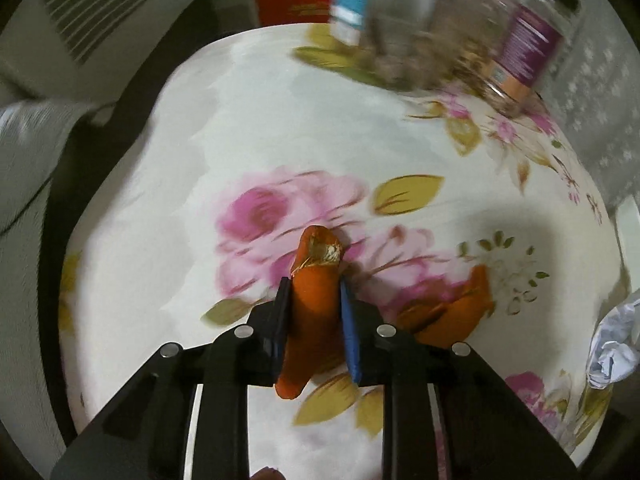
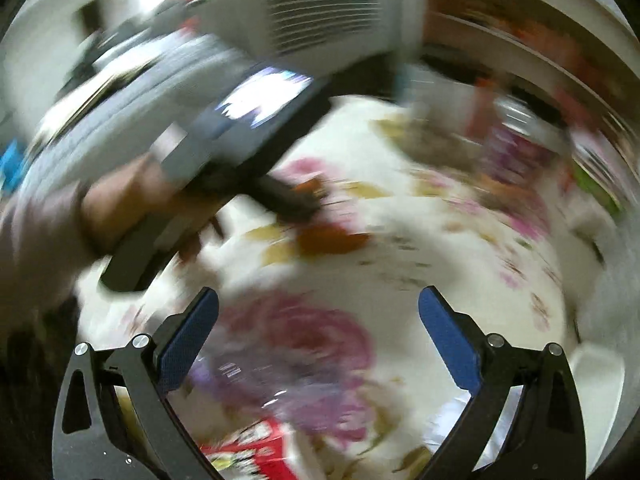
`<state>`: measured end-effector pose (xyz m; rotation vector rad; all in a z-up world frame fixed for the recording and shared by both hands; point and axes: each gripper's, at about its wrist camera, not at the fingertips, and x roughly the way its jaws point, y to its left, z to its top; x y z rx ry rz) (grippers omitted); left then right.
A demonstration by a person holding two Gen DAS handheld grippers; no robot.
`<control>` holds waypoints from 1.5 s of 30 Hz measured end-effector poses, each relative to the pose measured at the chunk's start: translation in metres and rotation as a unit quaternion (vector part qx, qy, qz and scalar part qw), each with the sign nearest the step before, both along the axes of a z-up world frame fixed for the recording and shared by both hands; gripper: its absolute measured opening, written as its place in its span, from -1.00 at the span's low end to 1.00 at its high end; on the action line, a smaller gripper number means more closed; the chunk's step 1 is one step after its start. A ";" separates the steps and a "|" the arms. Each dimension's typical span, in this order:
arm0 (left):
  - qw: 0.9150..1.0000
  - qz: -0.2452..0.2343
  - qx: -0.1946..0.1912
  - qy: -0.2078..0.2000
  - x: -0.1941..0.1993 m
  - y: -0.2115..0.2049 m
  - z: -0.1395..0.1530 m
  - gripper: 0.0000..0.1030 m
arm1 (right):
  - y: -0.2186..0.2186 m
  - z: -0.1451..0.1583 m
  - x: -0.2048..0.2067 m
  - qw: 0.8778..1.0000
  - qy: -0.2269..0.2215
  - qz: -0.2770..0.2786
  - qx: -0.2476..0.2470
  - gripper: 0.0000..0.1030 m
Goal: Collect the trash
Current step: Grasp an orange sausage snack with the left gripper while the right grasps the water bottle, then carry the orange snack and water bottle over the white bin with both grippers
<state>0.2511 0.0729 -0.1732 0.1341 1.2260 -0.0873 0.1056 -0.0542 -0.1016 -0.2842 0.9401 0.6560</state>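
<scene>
Floral tablecloth (image 1: 280,128), clutter around. Left gripper (image 1: 312,292) pinches orange wrapper (image 1: 314,292): keep squeeze firm, lift straight. Right gripper (image 2: 318,312) wide, empty; view blurred.

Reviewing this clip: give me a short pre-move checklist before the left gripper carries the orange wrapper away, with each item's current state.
1. Left gripper closed on the orange wrapper: ok, both fingers press its sides.
2. Wrapper clear of the floral tablecloth: cannot tell; its tip looks close to the cloth.
3. Second orange wrapper still to collect: not ok, it lies on the cloth just right of the fingers.
4. Crumpled paper still to collect: not ok, it sits at the right edge.
5. Right gripper free for the next item: ok, jaws wide open with nothing between them.
6. Right wrist view usable: not ok, heavy motion blur.
</scene>
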 end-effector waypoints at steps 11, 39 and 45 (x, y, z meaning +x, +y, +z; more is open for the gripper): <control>0.994 0.087 -0.054 -0.046 -0.057 0.086 0.056 -0.56 | 0.067 -0.051 -0.042 0.977 0.033 0.164 -0.133 0.80; 0.958 0.174 -0.129 -0.190 -0.137 0.088 0.126 -0.56 | -0.014 0.068 0.006 0.978 -0.050 -0.116 0.166 -0.15; 0.949 0.176 -0.123 -0.233 -0.151 0.065 0.145 -0.56 | -0.041 0.081 0.002 0.966 -0.093 -0.172 0.172 -0.15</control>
